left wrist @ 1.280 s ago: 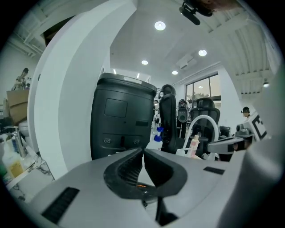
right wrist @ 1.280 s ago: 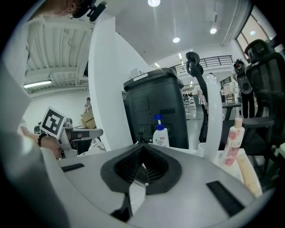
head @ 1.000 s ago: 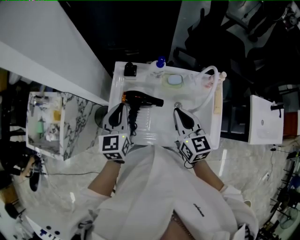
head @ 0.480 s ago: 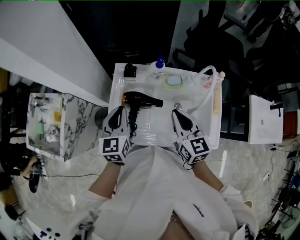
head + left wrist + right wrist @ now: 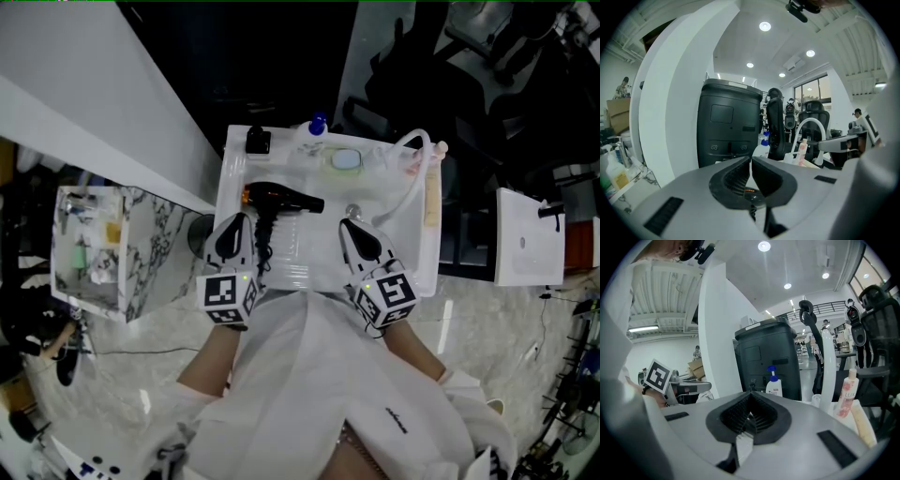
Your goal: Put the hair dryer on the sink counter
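Note:
A black hair dryer [image 5: 277,199] lies on the white sink unit [image 5: 309,267], nozzle pointing right, its cord trailing toward me. My left gripper [image 5: 241,219] hovers just near of the dryer's handle, a little to its left, and is not touching it. Its jaws [image 5: 751,161] are shut with nothing between them. My right gripper [image 5: 346,226] sits to the right of the dryer, near the drain [image 5: 353,210]. The right gripper [image 5: 750,395] is shut and empty too.
At the back of the sink stand a blue-capped pump bottle [image 5: 318,125], a small black object [image 5: 258,141], a green soap dish [image 5: 346,160] and a white faucet [image 5: 419,145]. A pink bottle [image 5: 846,397] stands beside the faucet. A marble cabinet [image 5: 94,248] is at left, a black bin [image 5: 729,124] behind.
My right gripper has drifted slightly left. The hair dryer and my left gripper have stayed put.

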Available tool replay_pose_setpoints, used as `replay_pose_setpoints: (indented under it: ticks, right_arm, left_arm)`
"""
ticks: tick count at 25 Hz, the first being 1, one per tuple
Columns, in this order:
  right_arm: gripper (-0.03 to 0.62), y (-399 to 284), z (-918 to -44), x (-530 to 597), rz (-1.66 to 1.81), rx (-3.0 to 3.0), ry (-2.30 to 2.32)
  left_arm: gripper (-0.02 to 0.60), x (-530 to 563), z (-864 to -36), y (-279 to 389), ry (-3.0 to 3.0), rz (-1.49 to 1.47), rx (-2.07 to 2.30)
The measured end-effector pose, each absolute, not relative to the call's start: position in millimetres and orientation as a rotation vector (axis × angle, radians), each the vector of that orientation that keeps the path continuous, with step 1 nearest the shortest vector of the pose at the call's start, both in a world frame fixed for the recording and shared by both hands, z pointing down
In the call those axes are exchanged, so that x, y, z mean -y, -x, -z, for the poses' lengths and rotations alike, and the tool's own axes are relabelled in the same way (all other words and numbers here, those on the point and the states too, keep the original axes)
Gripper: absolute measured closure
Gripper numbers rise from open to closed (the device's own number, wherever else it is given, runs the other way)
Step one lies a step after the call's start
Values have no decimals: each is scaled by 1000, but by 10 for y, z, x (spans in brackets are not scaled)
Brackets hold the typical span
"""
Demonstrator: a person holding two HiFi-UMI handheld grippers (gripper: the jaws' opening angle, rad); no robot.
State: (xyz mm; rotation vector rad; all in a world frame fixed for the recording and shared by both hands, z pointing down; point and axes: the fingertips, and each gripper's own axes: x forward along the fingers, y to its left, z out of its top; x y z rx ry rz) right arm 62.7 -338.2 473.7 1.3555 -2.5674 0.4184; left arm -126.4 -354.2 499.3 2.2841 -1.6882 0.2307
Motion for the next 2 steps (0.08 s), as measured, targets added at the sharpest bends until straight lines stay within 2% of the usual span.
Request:
replay_pose_setpoints:
  ticks: [2]
  right_arm:
    - [577,-619,-4732,3373,-415,2571,-1352]
  left_arm:
    - [543,3532,-5003,1259,-2284,-233,1688]
